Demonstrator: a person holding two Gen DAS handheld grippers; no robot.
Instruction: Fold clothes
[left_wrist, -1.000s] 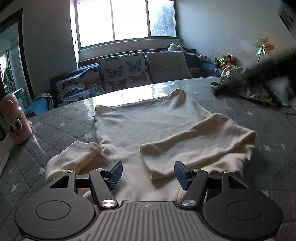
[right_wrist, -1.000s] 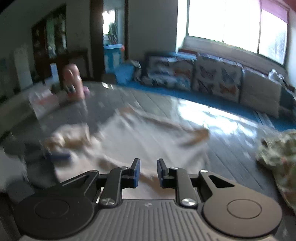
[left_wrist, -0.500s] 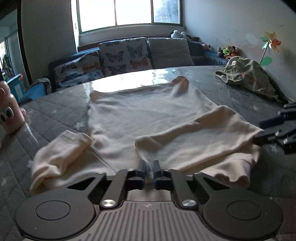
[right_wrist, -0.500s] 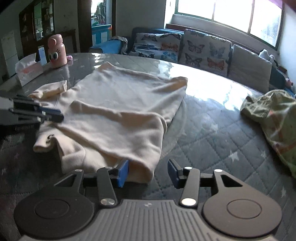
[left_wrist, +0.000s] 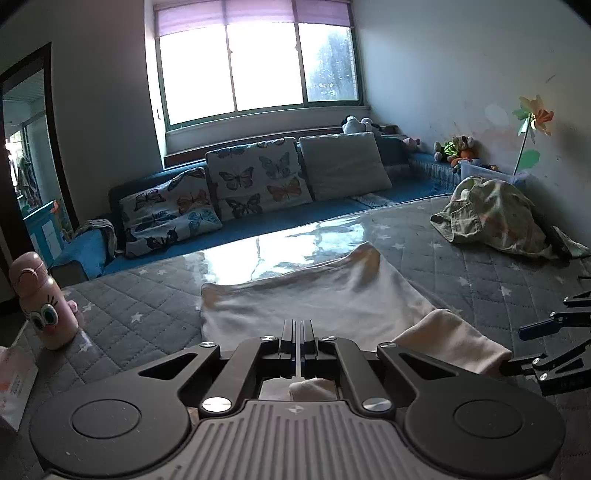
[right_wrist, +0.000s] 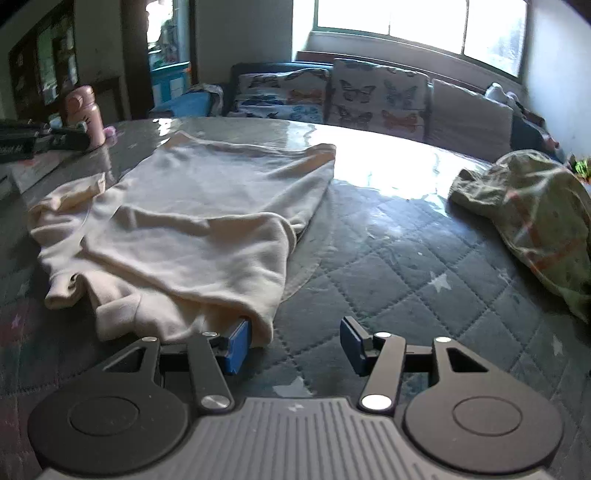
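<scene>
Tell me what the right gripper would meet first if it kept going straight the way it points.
Probably the grey quilted table cover: the open right gripper points down at bare quilt, with the cream sweater only beside its left finger, so it might just brush that.

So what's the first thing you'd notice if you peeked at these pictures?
The big cream-coloured soft sweater spread across the grey quilted star-patterned table cover, with the right tongs open at its near corner. Then the crumpled green patterned garment heaped at the right, and the pink cartoon-eyed bottle standing at the left edge. Behind, butterfly-print cushions line a blue sofa under the bright window.
</scene>
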